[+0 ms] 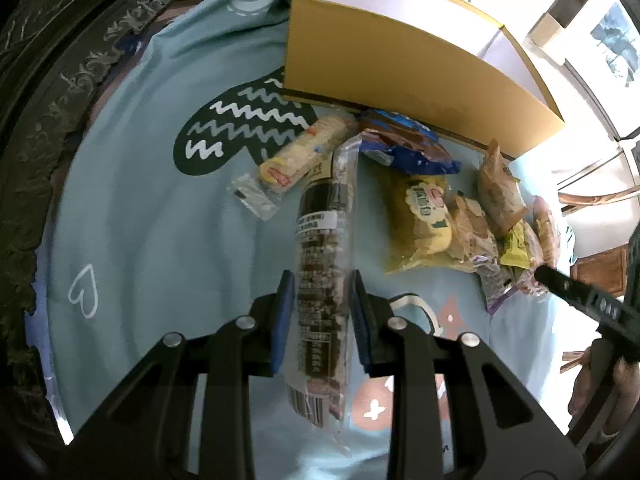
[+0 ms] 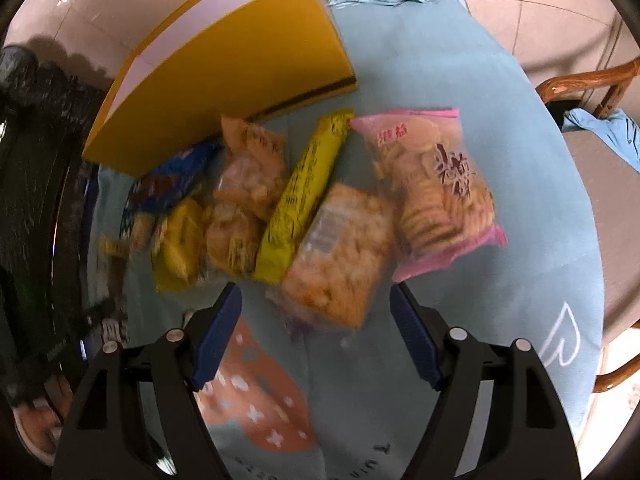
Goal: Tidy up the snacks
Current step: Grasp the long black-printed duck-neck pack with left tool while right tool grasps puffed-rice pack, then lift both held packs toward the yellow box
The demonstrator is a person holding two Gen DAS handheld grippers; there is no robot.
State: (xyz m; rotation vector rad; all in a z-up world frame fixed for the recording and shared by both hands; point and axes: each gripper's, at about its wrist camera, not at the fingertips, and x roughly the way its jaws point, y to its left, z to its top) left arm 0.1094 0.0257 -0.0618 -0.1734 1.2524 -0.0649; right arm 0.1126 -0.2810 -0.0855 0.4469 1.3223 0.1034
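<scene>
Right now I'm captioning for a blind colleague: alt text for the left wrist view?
The left gripper clamps a long dark snack packet above a light blue cloth. More snack bags lie beside an open yellow box.

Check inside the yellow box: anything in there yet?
The yellow box shows only pale inner walls at its open top; its near wall hides the floor in both views, so contents cannot be seen.
</scene>
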